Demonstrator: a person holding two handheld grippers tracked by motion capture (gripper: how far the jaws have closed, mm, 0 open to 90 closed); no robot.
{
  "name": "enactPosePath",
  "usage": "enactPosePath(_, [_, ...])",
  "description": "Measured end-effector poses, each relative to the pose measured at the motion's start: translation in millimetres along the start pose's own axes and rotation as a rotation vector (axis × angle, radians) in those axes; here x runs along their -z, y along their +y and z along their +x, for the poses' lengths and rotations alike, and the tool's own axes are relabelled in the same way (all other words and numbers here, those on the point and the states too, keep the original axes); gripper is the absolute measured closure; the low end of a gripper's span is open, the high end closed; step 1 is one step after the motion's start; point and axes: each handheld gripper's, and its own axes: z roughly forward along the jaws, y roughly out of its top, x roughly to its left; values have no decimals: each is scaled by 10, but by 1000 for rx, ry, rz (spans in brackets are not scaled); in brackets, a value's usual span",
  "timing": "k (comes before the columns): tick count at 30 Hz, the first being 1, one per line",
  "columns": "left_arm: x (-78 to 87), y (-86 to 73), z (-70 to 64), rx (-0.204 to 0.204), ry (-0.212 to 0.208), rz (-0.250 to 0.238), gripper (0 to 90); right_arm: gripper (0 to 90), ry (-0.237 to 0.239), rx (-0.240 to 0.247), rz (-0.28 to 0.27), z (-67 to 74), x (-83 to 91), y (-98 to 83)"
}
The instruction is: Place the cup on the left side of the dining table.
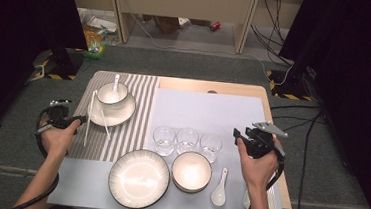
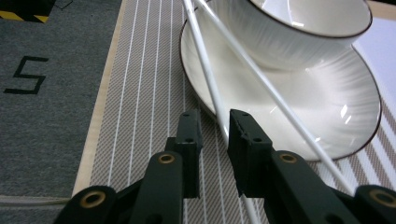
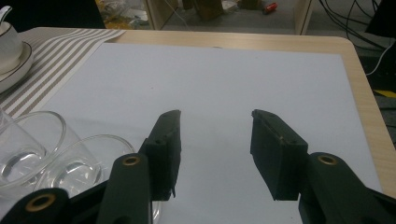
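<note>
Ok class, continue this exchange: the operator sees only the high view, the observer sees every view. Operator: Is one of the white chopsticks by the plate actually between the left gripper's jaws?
Observer: Yes. The left gripper has one chopstick between its jaws, with a gap left beside it, so it is not clamped.
Operator: And the other one?
Observer: The second chopstick lies outside the jaws, slanting over the plate.
Operator: Is the right gripper holding anything?
Observer: No. The right gripper stands open with nothing between its jaws, above the pale mat.
</note>
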Motion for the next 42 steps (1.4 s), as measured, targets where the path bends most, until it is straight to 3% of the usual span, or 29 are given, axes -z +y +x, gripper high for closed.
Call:
enactPosePath(7, [41, -134, 17, -33, 6, 41, 738, 534, -1, -7, -1, -10, 10, 3])
enactPosePath(15, [12, -266, -54, -67, -20, 88, 739, 535, -4, -7, 0, -13, 13, 4])
enactPosePath(23, [-12, -248, -244, -118, -52, 100, 740, 535, -3, -4, 2, -6, 4, 1])
enactPosePath(42, [-91, -240, -558, -175, -105, 126, 740, 536, -5, -9, -2, -25, 18, 3])
